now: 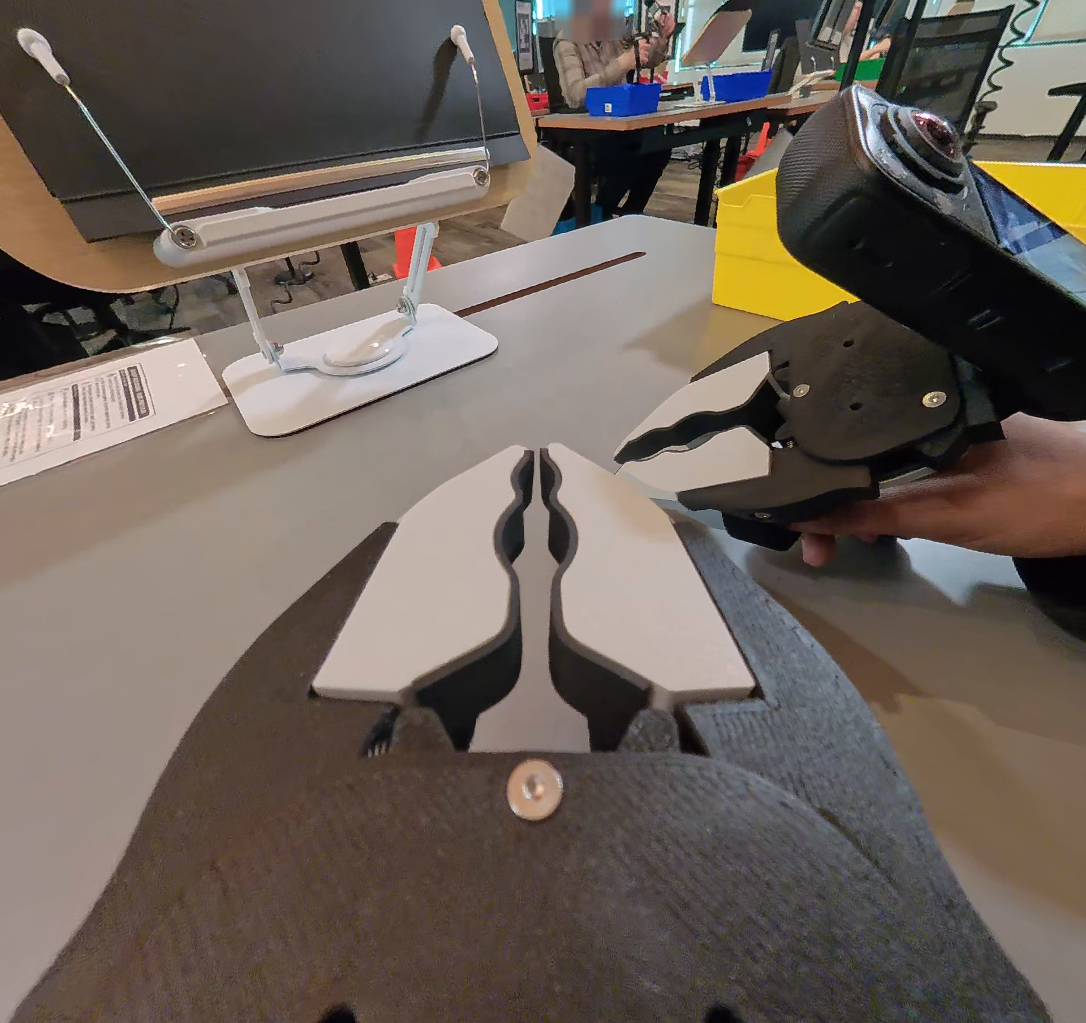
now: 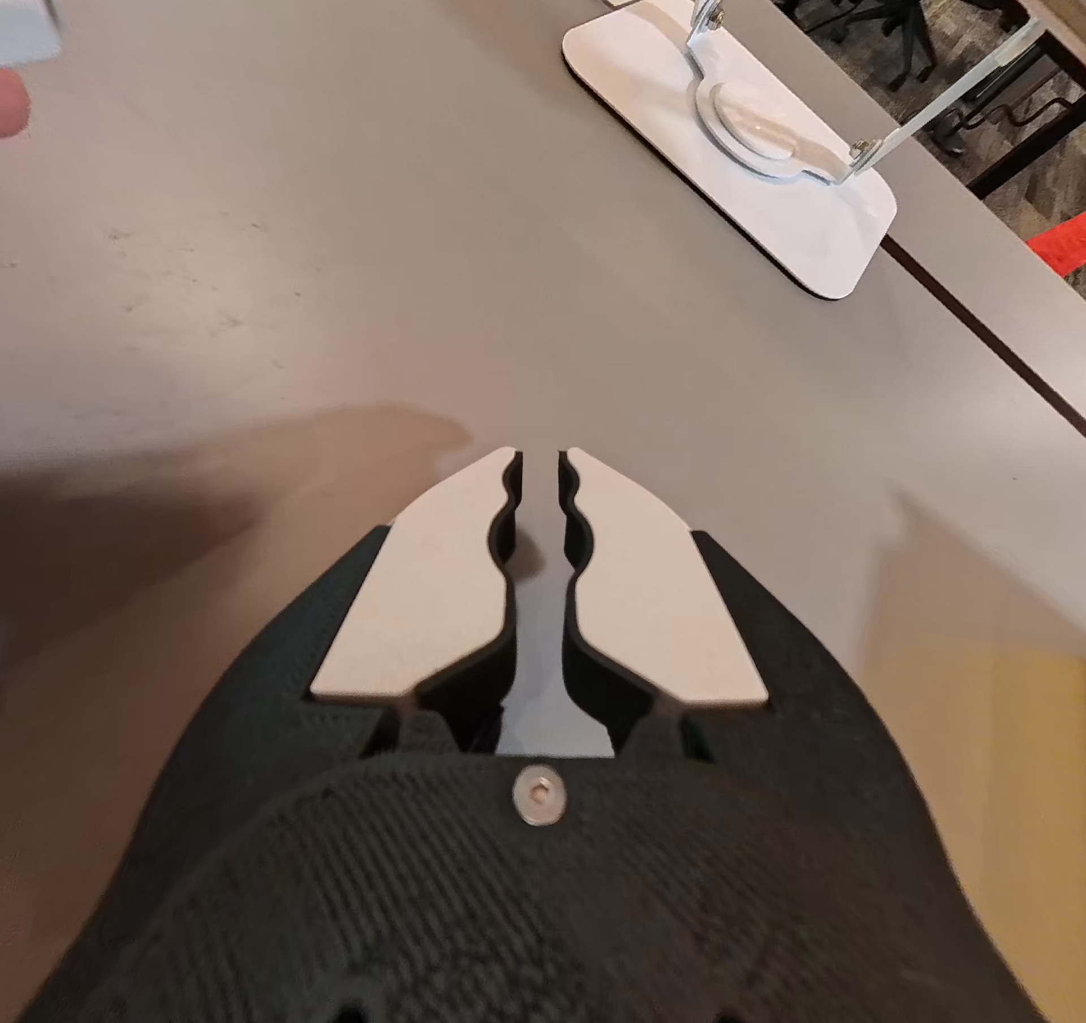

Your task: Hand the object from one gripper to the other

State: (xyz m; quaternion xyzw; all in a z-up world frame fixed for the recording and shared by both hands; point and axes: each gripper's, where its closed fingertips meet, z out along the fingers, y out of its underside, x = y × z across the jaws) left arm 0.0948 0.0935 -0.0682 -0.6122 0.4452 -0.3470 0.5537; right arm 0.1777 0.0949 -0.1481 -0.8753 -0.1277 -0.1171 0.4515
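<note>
Left tool (image 1: 538,454): fingers nearly together, only a thin slit between the tips; nothing between them; it hovers over the grey surface (image 1: 176,554), in front of the stand.
Right tool (image 2: 539,457): fingers close, a narrow gap between the tips, nothing gripped; in the left wrist view it (image 1: 632,453) sits to the right of the stand, tips just beside the left tool's right finger, and whether they touch cannot be told.
Hand (image 1: 952,501): wrapped under the right tool's black body, which carries a camera (image 1: 922,136) on top.
Object: none in either tool and none on the surface near the stand; where it is cannot be told.
Stand (image 1: 364,371): white flat base on the surface, hinged arms holding a tilted wooden board with a dark panel (image 1: 247,54) and two wire page clips.
Sheet (image 1: 100,407): printed paper, flat on the surface, left of the stand's base.
Yellow bin (image 1: 758,242): on the surface, right of the stand and behind the right tool; its contents are hidden by the wall and the tool.
Blue bins (image 1: 623,98): on a desk far behind the stand, beside a seated person; contents not legible.
</note>
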